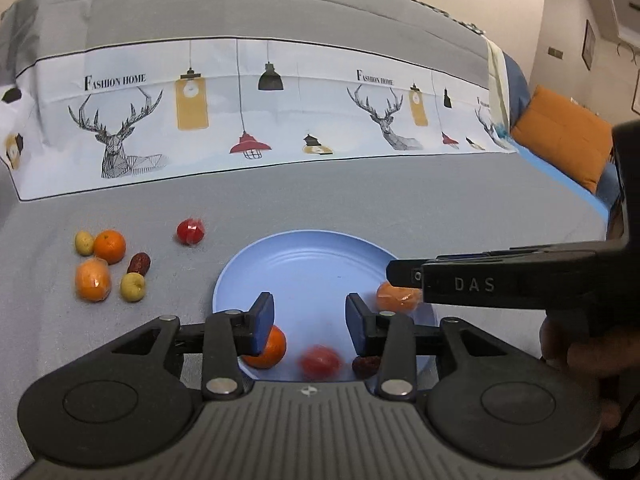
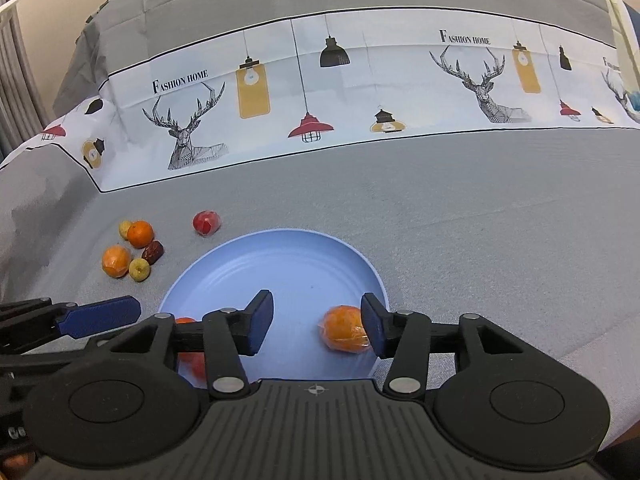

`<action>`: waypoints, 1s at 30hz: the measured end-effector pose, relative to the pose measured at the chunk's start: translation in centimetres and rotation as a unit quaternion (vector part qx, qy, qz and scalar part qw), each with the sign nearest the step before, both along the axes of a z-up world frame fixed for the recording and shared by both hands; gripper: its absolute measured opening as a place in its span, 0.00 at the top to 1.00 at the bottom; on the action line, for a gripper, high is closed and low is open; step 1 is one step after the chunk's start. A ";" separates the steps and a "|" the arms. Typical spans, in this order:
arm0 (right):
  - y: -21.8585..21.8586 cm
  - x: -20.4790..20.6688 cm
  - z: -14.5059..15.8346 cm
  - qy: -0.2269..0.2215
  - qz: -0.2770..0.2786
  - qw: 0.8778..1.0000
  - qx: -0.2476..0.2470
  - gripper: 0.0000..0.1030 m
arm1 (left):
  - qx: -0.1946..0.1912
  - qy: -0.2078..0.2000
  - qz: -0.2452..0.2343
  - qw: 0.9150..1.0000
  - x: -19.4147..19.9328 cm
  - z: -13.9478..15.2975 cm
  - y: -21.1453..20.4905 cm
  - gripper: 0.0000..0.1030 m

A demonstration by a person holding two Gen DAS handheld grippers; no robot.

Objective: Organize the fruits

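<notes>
1. A blue plate (image 1: pixel 320 256) sat on the grey cloth (image 1: pixel 440 208), and four fruits lay in it: one bare orange (image 1: pixel 274 350), one blurred red fruit (image 1: pixel 320 362), one dark red date (image 1: pixel 365 366) and one orange in clear wrap (image 2: pixel 344 328).
2. Six more fruits lay on the cloth, well to the left of the plate.
3. Five of them formed a tight cluster: one bare orange (image 1: pixel 109 246), one wrapped orange (image 1: pixel 92 280), two small yellow fruits (image 1: pixel 84 243) (image 1: pixel 132 287) and one date (image 1: pixel 139 264).
4. The sixth, a wrapped red fruit (image 1: pixel 191 231), lay alone between the cluster and the plate.
5. The left gripper (image 1: pixel 310 320) hung over the near edge of the plate with its jaws apart and nothing between them; the red fruit lay below the gap.
6. The right gripper (image 2: pixel 316 326) was also spread wide and held nothing; the wrapped orange sat just beside its right finger (image 2: pixel 374 330).
7. A printed band (image 1: pixel 256 108) with deer and lamps crossed the cloth behind.
8. An orange cushion (image 1: pixel 564 136) lay far right.
</notes>
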State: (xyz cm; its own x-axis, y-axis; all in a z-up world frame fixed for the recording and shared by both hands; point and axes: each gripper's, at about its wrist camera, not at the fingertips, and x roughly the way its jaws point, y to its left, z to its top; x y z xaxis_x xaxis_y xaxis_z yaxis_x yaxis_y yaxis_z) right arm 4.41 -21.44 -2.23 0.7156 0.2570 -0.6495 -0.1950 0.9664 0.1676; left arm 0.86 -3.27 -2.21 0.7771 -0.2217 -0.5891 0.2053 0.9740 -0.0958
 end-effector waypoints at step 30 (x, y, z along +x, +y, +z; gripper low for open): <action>0.7 0.1 -0.4 0.007 0.012 1.000 -0.011 0.46 | -0.025 0.028 0.042 0.998 0.8 -0.2 1.9 0.58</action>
State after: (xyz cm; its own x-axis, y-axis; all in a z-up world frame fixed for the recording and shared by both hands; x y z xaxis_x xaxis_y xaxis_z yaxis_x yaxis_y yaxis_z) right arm 4.56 -20.71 -2.58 0.7004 0.2591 -0.6651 -0.2150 0.9651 0.1495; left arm 1.62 -1.42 -2.37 0.7603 -0.1881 -0.6217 0.1168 0.9811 -0.1541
